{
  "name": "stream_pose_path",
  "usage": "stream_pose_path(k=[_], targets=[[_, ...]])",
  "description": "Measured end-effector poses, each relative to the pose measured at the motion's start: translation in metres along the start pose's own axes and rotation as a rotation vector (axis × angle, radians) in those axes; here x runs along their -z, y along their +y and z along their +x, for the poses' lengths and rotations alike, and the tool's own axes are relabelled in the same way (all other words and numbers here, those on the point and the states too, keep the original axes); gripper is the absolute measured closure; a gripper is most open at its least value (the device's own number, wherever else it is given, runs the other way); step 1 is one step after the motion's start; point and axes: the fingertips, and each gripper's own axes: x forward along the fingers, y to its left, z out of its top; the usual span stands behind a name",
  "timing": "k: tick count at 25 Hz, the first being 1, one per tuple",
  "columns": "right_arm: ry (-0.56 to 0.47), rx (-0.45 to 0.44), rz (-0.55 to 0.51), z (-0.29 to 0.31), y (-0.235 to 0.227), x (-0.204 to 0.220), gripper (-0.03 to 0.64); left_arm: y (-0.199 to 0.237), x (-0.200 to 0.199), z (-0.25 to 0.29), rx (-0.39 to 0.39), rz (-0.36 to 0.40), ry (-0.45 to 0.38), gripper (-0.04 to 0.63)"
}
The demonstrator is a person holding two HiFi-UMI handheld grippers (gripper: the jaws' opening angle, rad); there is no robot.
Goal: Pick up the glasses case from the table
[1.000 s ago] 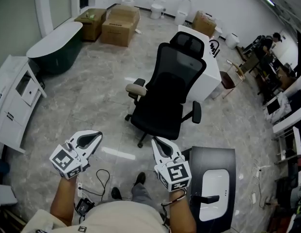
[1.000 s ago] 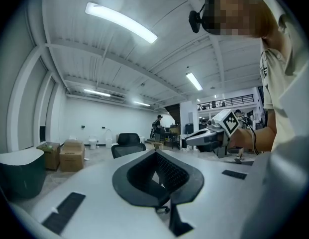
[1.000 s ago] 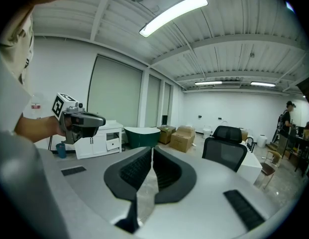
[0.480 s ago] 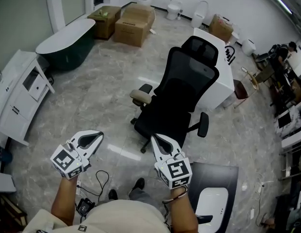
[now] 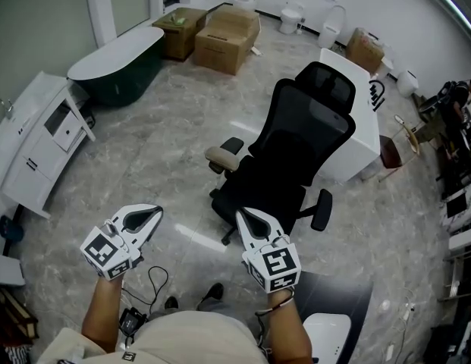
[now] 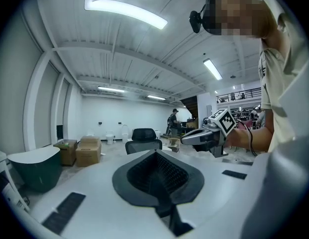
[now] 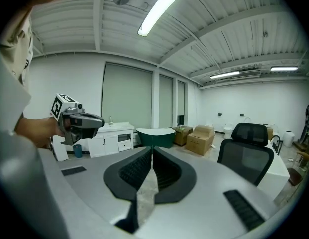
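Observation:
No glasses case shows in any view. In the head view my left gripper (image 5: 155, 212) is held out low on the left, above the marble floor, its jaws shut with nothing between them. My right gripper (image 5: 241, 214) is level with it at centre, just in front of the black office chair (image 5: 292, 158), and is also shut and empty. The left gripper view shows its own closed jaws (image 6: 155, 153) and the right gripper (image 6: 204, 136) beside them. From the right gripper view I see its closed jaws (image 7: 152, 151) and the left gripper (image 7: 77, 121).
A white desk (image 5: 364, 120) stands behind the chair. A dark green bathtub (image 5: 117, 67), cardboard boxes (image 5: 227, 29) and a white cabinet (image 5: 38, 142) line the left and far side. Cables (image 5: 155, 279) lie by my feet. A dark table corner (image 5: 349, 302) shows bottom right.
The room has slid down and right in the head view; the chair sits lower and nearer, and the dark table has mostly left the frame. Both grippers stay shut and empty.

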Motion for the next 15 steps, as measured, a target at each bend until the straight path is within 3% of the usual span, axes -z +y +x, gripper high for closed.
stream_pose_path(k=[7,15], targets=[[-0.007,-0.033,0.02,0.0,-0.036,0.006,0.591,-0.009,-0.009,0.035,-0.03,0.001,0.015,0.581],[0.006,-0.032,0.043,-0.007,-0.069,0.018,0.591,-0.025,-0.013,0.078,0.009,0.015,0.022,0.58]])
